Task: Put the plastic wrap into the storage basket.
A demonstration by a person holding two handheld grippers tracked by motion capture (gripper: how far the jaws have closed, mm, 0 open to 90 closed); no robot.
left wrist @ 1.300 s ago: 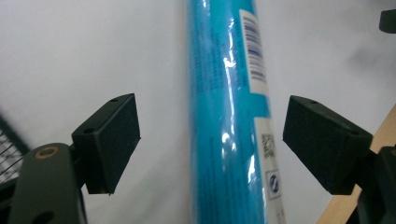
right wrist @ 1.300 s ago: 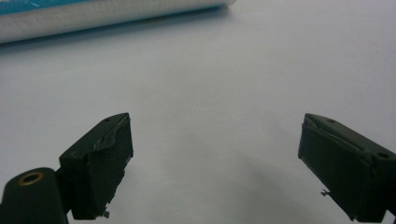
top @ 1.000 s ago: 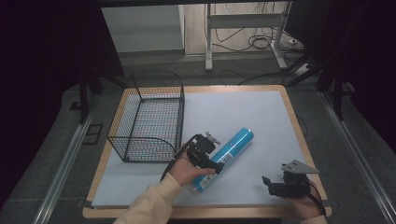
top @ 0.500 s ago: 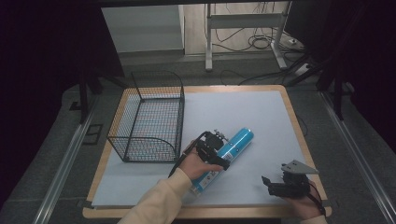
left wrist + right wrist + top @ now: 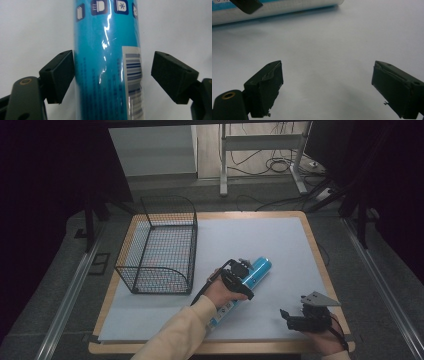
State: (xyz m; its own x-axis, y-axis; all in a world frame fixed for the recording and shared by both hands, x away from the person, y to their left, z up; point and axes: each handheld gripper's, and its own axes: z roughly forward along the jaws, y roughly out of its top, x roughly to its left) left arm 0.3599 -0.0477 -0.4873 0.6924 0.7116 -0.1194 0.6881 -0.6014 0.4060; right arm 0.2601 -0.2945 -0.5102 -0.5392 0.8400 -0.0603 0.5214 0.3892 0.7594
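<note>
A blue tube (image 5: 261, 267) with a barcode label lies slantwise on the white mat, its silver-capped end pointing to the far right. My left gripper (image 5: 243, 278) is down over its middle, jaws astride it. In the left gripper view the tube (image 5: 107, 62) runs between the fingers (image 5: 58, 75): the left pad is at its side and a gap remains at the right pad. The jaws have just been closing with the tube between them. My right gripper (image 5: 289, 316) rests open near the front right corner with nothing in it; its own view (image 5: 327, 87) has the tube (image 5: 274, 8) across the top.
A black wire basket (image 5: 192, 247) stands on the left part of the mat (image 5: 280, 235), close to the left hand. The wooden table edge (image 5: 320, 255) frames the mat. Cables and a metal stand lie on the floor beyond.
The left hand has moved right and forward along the tube and sunk onto it. The tube and the right gripper have stayed where they were.
</note>
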